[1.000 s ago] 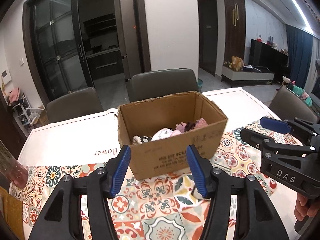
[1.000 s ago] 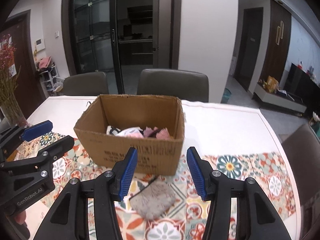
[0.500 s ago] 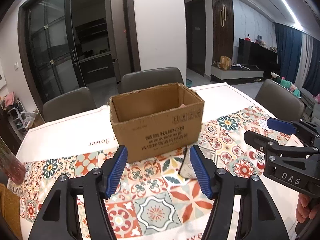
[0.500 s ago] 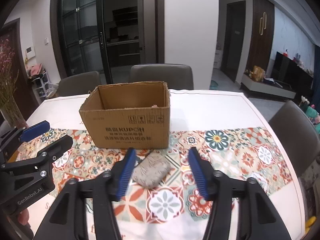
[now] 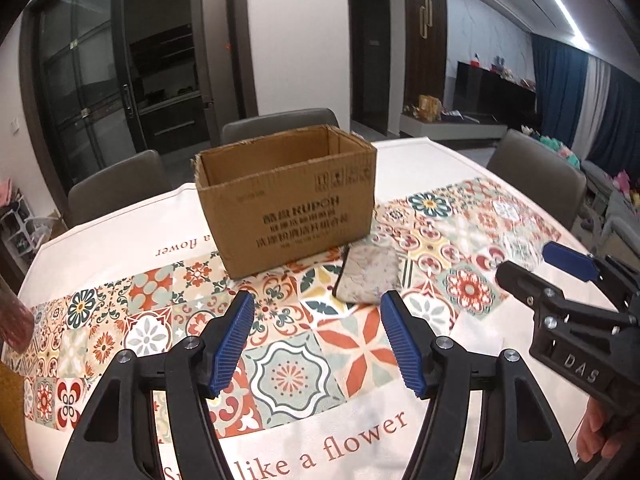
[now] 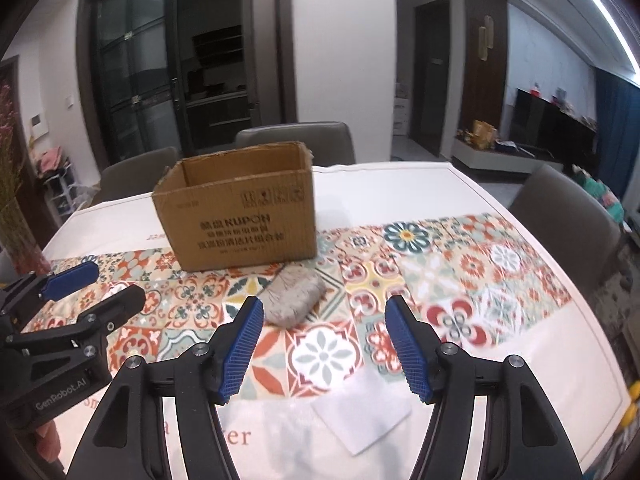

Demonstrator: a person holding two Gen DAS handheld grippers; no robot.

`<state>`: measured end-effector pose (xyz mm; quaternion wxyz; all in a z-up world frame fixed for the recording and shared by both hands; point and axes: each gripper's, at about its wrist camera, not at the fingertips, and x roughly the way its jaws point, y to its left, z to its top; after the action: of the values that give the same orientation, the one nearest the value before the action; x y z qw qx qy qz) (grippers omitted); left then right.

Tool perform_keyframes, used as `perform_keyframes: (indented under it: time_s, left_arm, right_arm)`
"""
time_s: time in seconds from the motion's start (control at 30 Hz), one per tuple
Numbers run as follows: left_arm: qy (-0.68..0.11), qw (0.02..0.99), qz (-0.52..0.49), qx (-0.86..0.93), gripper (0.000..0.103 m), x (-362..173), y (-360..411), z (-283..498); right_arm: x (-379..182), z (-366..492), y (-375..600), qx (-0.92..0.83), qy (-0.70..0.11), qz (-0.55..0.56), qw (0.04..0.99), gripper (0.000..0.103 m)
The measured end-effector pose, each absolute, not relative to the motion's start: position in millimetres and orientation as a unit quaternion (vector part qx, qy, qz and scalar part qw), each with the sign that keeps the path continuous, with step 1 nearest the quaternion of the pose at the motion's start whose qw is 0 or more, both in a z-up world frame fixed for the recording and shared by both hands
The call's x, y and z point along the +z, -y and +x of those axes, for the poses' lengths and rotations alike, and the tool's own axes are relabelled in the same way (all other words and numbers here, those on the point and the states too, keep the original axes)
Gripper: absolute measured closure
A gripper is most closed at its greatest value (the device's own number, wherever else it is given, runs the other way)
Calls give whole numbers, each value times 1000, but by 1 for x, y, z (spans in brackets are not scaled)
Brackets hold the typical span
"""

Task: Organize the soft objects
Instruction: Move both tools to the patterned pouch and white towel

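1. While both grippers have pulled back from the box, the view has changed: a second ago we could look down into it and see pink and white soft things, and now we only see its front and the top of its far wall.
2. This likely means one thing was just put away and the hands are getting ready for the next one.
3. The left gripper has its fingers spread wide with nothing between them.
4. The right gripper is spread wide too, and holds nothing.
5. The next soft thing is a grey pouch. It lies flat on the cloth, just in front of the box's right corner, close to it, and well ahead of both grippers.
6. The pouch looks fuzzy and squashy, like a little pillow with round corners and a dark edge on one side.
7. The box is brown cardboard, stiff, open on top, with a torn rim and dark letters on the front.
8. The cloth is smooth and white with bright flower tiles.
9. A flat white paper lies near the right gripper.
10. The finger pads are blue and ribbed.
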<state>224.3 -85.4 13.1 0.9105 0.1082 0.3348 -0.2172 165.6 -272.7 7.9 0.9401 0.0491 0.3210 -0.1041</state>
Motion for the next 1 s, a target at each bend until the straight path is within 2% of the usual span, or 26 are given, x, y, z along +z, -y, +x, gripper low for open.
perform_keyframes:
  time_s: [0.4, 1.0]
  left_arm:
    - [-357, 887, 133, -260, 38, -26, 109, 235]
    - [-387, 860, 136, -304, 35, -73, 146, 280]
  right_arm:
    - [-62, 139, 278, -190, -361, 130, 904, 38]
    - [-107, 163, 285, -242, -393, 137, 877, 38]
